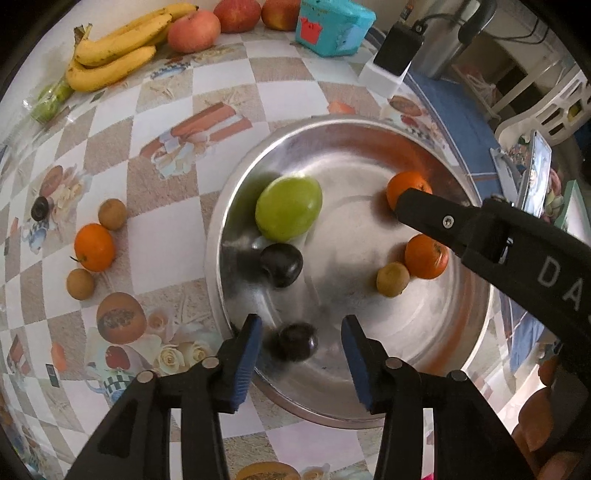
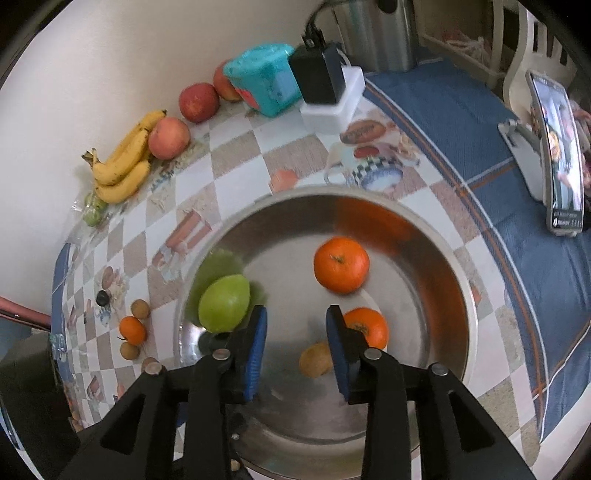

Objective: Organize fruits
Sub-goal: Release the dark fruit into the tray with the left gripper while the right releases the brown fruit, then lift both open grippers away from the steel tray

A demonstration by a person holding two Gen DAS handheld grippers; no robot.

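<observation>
I've got both tools over the steel bowl [image 1: 461, 306] right now. My left tool [image 1: 302, 356] is spread wide, holding nothing, and a dark plum [image 1: 297, 341] sits on the bowl floor right between its blue pads, near the tips. It looks just released or about to be taken; I can't say which. A second plum [image 1: 281, 264] lies further ahead, just below the green mango [image 1: 289, 212].

My right tool [image 2: 296, 347] is open too, empty, hovering above the bowl floor. One orange [image 2: 365, 326] sits just beyond its right finger, a small brown fruit [image 2: 314, 359] low between the pads, another orange [image 2: 341, 264] further ahead.

What matters now: the loose fruit on the tabletop [image 1: 166, 236], an orange [image 1: 94, 246] with two small brown fruits [image 1: 112, 213] beside it, lies well off to the left of the bowl. That's the left tool's side, so I judge the left is the nearer one to fetch them. The bananas [image 1: 110, 55] and apples [image 1: 194, 30] sit far back by the wall, their long axis running roughly diagonal toward me.
</observation>
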